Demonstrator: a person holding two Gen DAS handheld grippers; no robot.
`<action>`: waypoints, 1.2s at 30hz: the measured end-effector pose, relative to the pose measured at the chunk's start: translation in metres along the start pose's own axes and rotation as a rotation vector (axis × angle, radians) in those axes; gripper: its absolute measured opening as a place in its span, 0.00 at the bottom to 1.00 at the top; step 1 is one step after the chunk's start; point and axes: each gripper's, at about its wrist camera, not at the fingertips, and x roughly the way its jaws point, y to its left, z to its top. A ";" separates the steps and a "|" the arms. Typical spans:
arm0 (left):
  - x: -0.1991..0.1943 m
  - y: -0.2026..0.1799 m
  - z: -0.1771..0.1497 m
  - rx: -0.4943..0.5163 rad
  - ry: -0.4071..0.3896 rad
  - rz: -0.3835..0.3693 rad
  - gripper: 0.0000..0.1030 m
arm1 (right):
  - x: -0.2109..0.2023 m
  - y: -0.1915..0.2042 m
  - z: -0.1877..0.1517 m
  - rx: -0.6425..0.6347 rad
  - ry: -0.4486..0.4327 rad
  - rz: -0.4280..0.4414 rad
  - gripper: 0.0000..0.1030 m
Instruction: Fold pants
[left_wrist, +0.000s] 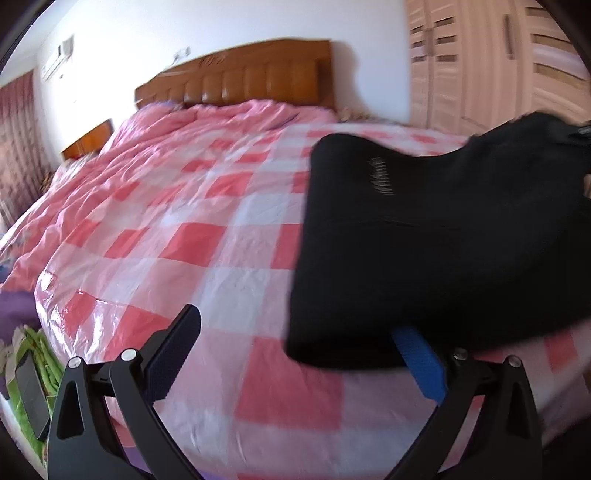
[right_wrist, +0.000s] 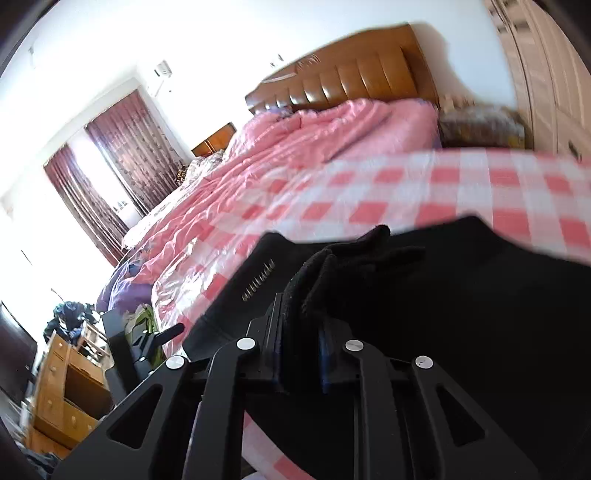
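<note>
right gripper: jaws nearly closed, pinching a bunched edge of the black pants, lower centre | left gripper: jaws wide, holding nothing, pants edge lying over its right finger | pants spread toward upper right on the bed

No legible text, only illegible stitching on pants.

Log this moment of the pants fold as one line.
right gripper: shut on black pants | left gripper: open, one finger under the pants | surface: checked cover
</note>
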 end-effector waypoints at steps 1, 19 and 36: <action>0.004 0.004 0.003 -0.015 0.001 0.008 0.99 | -0.005 0.004 0.004 -0.015 -0.021 -0.007 0.17; 0.006 0.010 0.006 -0.117 0.029 -0.008 0.99 | -0.018 -0.070 -0.073 0.085 0.012 -0.135 0.16; -0.078 0.005 0.016 0.026 -0.028 -0.005 0.98 | -0.063 -0.052 -0.072 -0.039 -0.025 -0.252 0.80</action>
